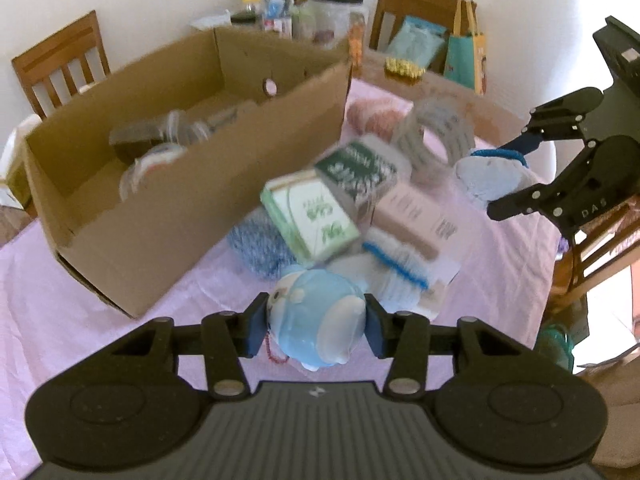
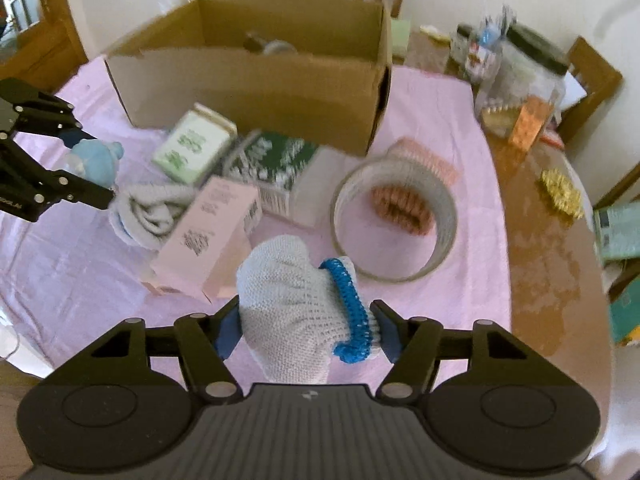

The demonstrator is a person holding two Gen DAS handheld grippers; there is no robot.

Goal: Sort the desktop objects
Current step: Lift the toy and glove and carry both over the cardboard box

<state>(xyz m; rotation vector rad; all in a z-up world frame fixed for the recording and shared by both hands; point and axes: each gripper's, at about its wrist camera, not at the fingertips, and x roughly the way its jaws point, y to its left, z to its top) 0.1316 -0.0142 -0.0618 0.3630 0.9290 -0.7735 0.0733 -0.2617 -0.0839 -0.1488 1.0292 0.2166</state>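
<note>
Two grips: left gripper jaws clamped on pale blue round plush toy; right gripper jaws clamped on white knit glove with blue cuff.

Left gripper angled steeply down, blue pads clamped on a pale-blue round plush toy. Right gripper same pitch, pads closed on a white knit glove with blue cuff.
</note>
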